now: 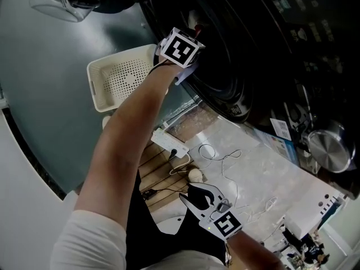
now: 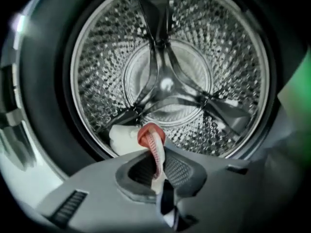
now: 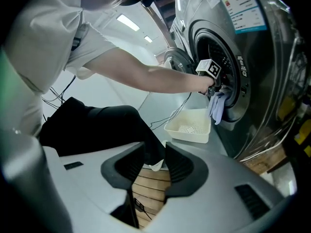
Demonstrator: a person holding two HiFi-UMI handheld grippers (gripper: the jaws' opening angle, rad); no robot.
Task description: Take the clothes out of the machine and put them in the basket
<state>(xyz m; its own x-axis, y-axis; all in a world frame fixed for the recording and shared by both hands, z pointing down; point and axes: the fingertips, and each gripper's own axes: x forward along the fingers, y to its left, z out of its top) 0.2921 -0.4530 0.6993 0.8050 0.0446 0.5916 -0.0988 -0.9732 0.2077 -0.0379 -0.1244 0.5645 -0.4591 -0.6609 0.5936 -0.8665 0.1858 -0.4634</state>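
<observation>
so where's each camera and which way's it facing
head view: on the head, looking steeply down; left arm, left tool, right tool, basket.
left gripper view: on that tool, faces into the drum; shut on a garment.
right gripper view: on that tool, faces the person and washer; open.
shared: basket, head and right gripper views.

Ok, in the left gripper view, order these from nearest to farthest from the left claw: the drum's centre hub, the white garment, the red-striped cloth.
1. The red-striped cloth: pinched in the left claw, at centre.
2. The white garment: just beyond, slightly left, low at the front of the drum.
3. The centre hub: on the drum's back wall, higher up.
</observation>
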